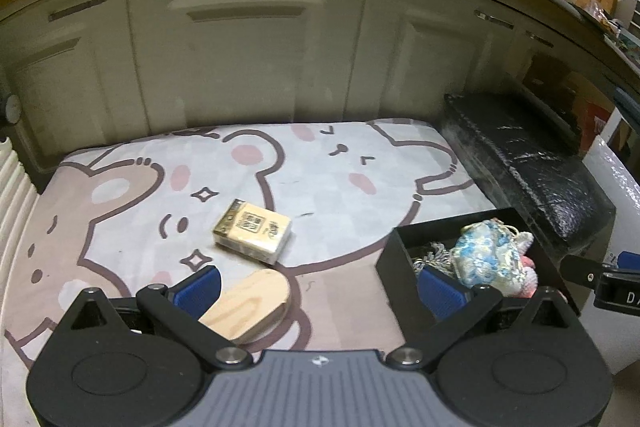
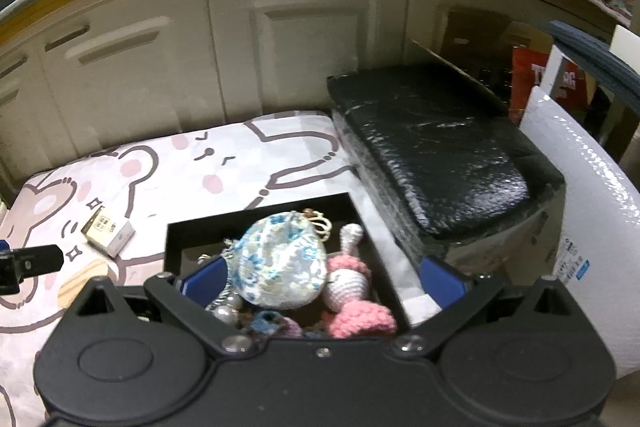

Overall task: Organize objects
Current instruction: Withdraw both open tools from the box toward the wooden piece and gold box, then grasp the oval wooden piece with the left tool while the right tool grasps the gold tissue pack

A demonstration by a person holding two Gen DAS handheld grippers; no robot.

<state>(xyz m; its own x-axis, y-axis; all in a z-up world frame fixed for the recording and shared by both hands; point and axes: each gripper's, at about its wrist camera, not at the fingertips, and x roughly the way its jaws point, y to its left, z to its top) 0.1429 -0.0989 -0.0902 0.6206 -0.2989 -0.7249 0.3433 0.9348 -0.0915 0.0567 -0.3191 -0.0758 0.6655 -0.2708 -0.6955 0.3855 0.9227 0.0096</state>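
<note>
Blue-padded fingers of the left tool [image 1: 318, 287] hang spread wide and empty over a cartoon-bear mat [image 1: 340, 179] on the floor, as seen from the left wrist. A rounded wooden piece [image 1: 250, 307] lies just beside the left pad [image 1: 200, 289], partly under it; whether the two touch cannot be told. Just beyond, clear of both fingers, a yellow tissue pack [image 1: 253, 235] rests flat and skewed on the mat. To the right stands a black box [image 1: 394, 267], already holding a blue floral pouch [image 1: 486, 253] and other small items.

From the right wrist view, the right tool [image 2: 322, 281] is likewise released, its fingers straddling the open box [image 2: 176, 239] and gripping nothing. Below it sit the floral pouch [image 2: 284, 267], a pink crocheted toy [image 2: 352, 291] and some beads [image 2: 224, 313]. The tissue pack [image 2: 108, 231] and wooden piece [image 2: 82, 281] remain out on the mat, left of the box.

With two items still loose, the job looks partly done, and the left tool seems best placed for the next pick. A clean grasp would likely mean centring the wooden piece between the fingers, closing across its narrow width, and lifting straight up before crossing to the box. The pack, soft and skewed, would probably call for turning the wrist to match its long sides. Room in the box looks tight, so a low, gentle release should help.
</note>
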